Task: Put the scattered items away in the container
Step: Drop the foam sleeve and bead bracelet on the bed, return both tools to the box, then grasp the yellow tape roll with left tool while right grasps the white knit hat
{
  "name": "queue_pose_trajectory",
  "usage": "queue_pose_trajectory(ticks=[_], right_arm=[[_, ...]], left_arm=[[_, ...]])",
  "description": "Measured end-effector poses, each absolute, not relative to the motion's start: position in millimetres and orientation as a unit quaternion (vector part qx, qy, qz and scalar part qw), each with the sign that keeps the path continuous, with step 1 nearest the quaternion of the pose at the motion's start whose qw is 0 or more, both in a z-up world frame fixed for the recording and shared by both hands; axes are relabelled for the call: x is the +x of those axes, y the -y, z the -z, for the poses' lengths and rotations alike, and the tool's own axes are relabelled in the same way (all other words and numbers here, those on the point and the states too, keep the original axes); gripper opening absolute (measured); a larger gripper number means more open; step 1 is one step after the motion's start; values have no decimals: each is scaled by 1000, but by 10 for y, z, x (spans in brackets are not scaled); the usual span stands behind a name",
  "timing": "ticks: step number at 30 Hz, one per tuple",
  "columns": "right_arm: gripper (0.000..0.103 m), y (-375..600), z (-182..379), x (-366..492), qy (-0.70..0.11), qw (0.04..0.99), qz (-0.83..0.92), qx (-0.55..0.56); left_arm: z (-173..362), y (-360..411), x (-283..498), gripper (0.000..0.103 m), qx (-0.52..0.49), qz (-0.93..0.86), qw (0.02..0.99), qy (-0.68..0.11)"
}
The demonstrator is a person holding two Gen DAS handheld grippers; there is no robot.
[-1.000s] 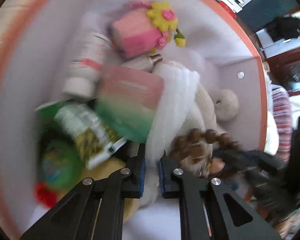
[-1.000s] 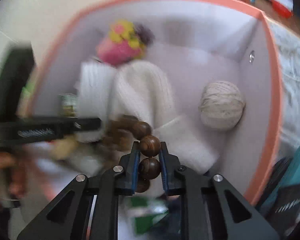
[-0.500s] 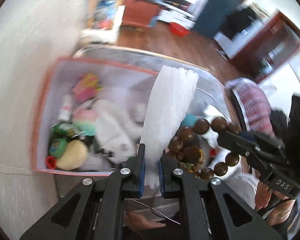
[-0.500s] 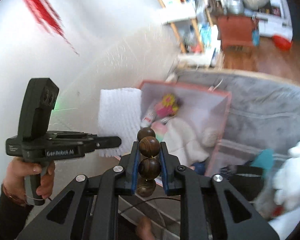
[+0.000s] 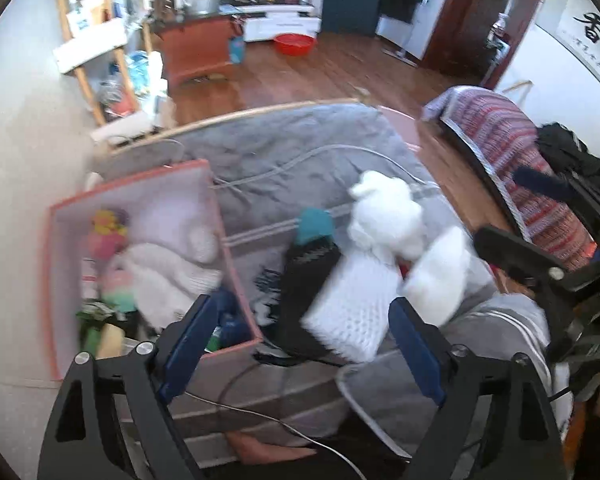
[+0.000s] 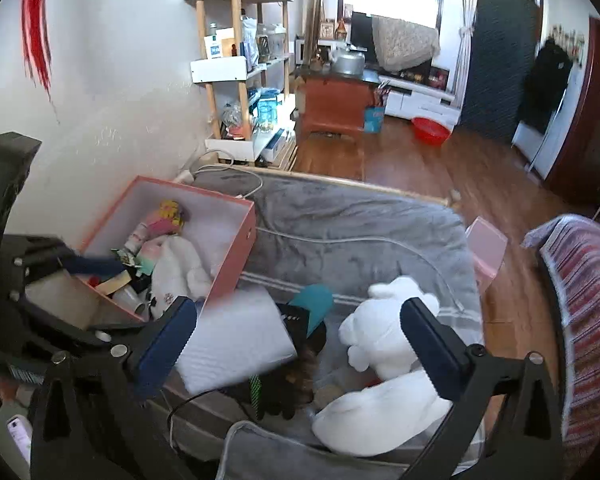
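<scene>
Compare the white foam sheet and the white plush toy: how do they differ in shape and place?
The foam sheet is flat and rectangular; the plush toy is rounded and lumpy. The foam sheet lies nearer the pink box, partly over dark items; the plush toy lies farther from it. Both are white and outside the box, on the grey blanket.

White foam sheet (image 5: 350, 312) motion-blurred; dark beads (image 6: 300, 376) mostly hidden beneath it.

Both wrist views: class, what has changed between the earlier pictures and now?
Both grippers rose out of the pink box. Their jaws have just opened, letting go: the white foam sheet now lies on the grey blanket, and no beads are between the right jaws. The box contents stayed.
</scene>
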State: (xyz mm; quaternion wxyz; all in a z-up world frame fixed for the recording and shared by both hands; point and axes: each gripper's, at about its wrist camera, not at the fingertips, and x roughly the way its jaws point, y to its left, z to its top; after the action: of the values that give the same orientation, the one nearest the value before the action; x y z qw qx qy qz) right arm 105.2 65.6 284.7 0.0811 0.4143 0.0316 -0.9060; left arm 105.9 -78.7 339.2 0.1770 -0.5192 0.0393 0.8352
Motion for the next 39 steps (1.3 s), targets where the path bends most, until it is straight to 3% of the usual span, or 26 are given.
queue_pose_trajectory(ticks=[6, 13, 24, 28, 36, 39], right_arm=[[102, -566, -2613, 881, -8, 97, 895, 436], [102, 43, -1998, 416, 26, 166, 858, 485], [102, 1142, -789, -280, 48, 230, 777, 584], [103, 1377, -398, -468, 19, 220, 756, 616], [102, 1910, -172, -641, -131, 203, 754, 611], [102, 1970, -83, -654, -126, 227, 737, 624]], left_arm=[[-3071, 1641, 845, 88, -531, -841, 96, -43], [-2251, 2689, 629, 88, -595, -803, 22, -1], [-1251, 3094, 330, 88, -663, -749, 6, -13], [-1019, 3139, 158, 88, -683, -730, 7, -24], [-707, 3116, -128, 89, -718, -691, 4, -83], [-681, 3105, -143, 89, -716, -692, 6, -93]])
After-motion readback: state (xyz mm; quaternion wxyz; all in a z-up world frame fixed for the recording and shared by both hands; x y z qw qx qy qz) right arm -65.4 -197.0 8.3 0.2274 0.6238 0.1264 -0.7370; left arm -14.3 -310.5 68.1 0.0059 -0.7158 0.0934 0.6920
